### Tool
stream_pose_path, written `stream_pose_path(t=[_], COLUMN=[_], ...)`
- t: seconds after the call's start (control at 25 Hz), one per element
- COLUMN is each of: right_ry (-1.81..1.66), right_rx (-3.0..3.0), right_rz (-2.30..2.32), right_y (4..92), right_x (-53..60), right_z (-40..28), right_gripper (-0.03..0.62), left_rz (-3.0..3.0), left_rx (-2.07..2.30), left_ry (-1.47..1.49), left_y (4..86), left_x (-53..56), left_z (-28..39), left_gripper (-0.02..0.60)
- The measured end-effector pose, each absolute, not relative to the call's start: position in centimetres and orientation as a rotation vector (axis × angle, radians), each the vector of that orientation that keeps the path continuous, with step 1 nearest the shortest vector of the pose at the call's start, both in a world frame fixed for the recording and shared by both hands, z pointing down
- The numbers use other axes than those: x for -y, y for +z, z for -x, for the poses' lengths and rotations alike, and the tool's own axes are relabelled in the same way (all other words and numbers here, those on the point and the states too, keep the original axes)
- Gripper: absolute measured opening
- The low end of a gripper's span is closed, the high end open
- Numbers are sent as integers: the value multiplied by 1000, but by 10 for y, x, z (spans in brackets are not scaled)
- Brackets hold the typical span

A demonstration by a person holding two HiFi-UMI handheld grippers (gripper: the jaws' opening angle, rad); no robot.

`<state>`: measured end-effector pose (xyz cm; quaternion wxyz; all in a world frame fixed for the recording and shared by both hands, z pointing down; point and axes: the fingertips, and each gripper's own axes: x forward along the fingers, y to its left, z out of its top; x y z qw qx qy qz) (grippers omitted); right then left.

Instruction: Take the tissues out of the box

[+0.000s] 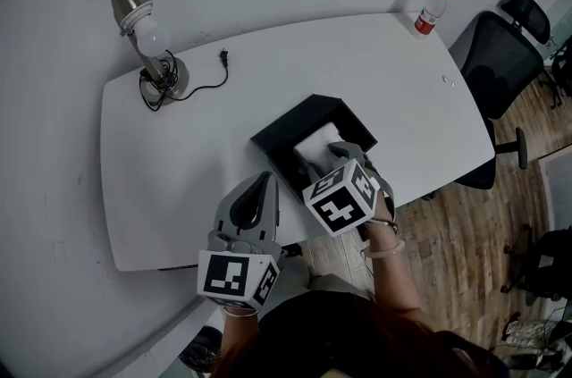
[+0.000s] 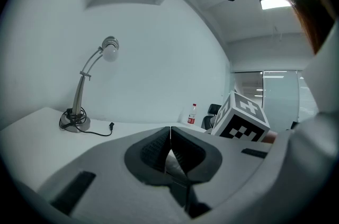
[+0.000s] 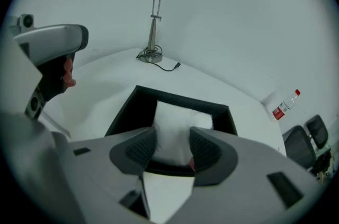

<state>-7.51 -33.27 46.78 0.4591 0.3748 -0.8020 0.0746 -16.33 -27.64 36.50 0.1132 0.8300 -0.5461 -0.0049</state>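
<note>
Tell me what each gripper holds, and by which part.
The right gripper pinches the white tissues by the stack's near end, inside the black box. The left gripper is shut on nothing.

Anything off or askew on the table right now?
Nothing is spilled or damaged. The black box sits at an angle to the near edge of the table. The lamp has its plug lying loose on the tabletop, not plugged in. The tissues sit neatly in the box.

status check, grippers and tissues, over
left gripper shut, empty. right gripper clamped on the tissues, stack not yet out of the black box. nothing blocking the lift.
</note>
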Motion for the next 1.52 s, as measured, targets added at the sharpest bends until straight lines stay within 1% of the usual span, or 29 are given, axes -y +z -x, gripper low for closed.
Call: stream_pose_path(t=[0.84,1.52], right_ry=[45,-46], right_rx=[2210,2343], right_rz=[-1132,-1226], right_y=[403,354], right_x=[305,251], right_z=[68,54], right_gripper=[206,204], left_rz=[-2501,-2561], left_rx=[1662,1689], left_ry=[-27,-51], left_y=[335,311], left_x=[221,168], left_z=[150,131], left_gripper=[26,26])
